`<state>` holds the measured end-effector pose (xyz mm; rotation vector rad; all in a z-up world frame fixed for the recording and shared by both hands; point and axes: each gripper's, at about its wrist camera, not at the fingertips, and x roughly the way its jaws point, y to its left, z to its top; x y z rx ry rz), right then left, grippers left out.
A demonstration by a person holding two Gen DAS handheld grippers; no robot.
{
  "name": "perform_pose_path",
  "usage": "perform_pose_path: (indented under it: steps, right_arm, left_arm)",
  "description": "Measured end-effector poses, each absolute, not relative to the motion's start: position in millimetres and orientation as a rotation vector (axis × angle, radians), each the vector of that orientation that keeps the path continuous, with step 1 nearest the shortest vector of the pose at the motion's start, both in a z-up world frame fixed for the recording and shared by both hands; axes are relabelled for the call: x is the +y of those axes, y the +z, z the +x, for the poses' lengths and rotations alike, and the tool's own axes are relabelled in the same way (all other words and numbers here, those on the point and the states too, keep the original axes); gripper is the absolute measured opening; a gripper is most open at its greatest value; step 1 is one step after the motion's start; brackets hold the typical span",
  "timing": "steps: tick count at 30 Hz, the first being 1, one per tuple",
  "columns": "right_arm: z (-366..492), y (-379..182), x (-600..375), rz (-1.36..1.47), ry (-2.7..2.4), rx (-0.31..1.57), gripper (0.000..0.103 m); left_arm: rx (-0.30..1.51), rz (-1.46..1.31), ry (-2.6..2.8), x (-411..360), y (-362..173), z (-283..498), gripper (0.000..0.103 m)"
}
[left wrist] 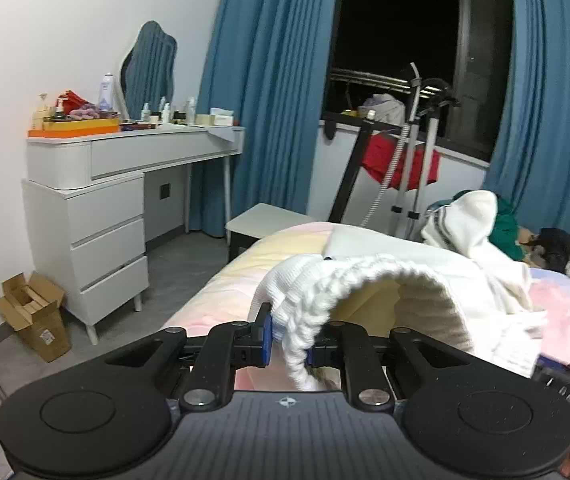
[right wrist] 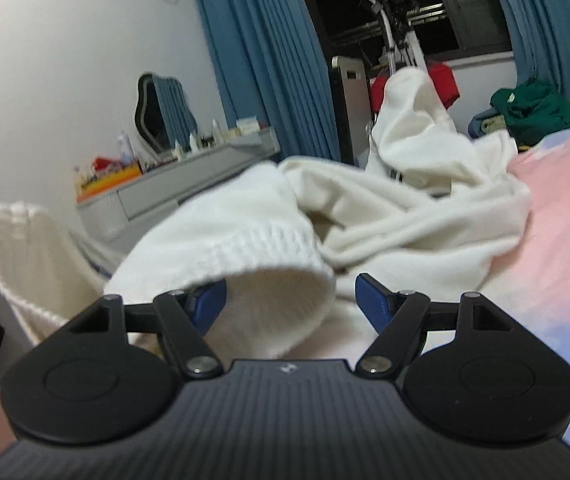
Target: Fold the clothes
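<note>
A white knitted sweater (left wrist: 417,280) lies crumpled on a bed with a pastel pink, yellow and blue sheet (left wrist: 237,280). My left gripper (left wrist: 291,342) is shut on the sweater's thick ribbed hem, which is lifted off the bed and arcs away to the right. In the right wrist view the sweater (right wrist: 405,208) spreads across the sheet (right wrist: 557,208). My right gripper (right wrist: 291,302) stands open, its blue fingers (right wrist: 373,304) wide apart. A ribbed edge of the sweater hangs between them and drapes over the left finger.
A white dressing table (left wrist: 125,160) with a mirror and bottles stands at the left wall, with a cardboard box (left wrist: 33,316) beside it. A stool (left wrist: 265,220) and a garment steamer stand (left wrist: 413,152) are past the bed's end. Green clothes (right wrist: 533,108) are heaped at far right.
</note>
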<state>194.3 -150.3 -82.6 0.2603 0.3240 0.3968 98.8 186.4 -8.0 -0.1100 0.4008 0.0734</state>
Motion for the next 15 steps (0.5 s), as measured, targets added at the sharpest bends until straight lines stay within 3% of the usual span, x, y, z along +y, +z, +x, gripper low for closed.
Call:
perform_pose_path:
  steps: [4, 7, 9, 11, 15]
  right_arm:
    - [202.9, -79.8, -151.1, 0.299, 0.391, 0.299, 0.063]
    - [205.7, -82.6, -150.4, 0.345, 0.391, 0.326, 0.047]
    - [205.3, -82.0, -148.3, 0.344, 0.384, 0.330, 0.029]
    - [204.1, -78.5, -148.9, 0.336, 0.358, 0.330, 0.018]
    - [198.8, -71.5, -161.1, 0.387, 0.364, 0.339, 0.013]
  left_arm:
    - [0.424, -0.132, 0.103, 193.5, -8.5, 107.7, 0.016]
    - [0.435, -0.141, 0.119, 198.4, -8.7, 112.3, 0.016]
    - [0.438, -0.144, 0.127, 199.2, -8.0, 114.3, 0.016]
    - [0.434, -0.137, 0.126, 197.9, -7.3, 114.4, 0.016]
    - [0.436, -0.135, 0.114, 193.8, -5.9, 115.8, 0.016]
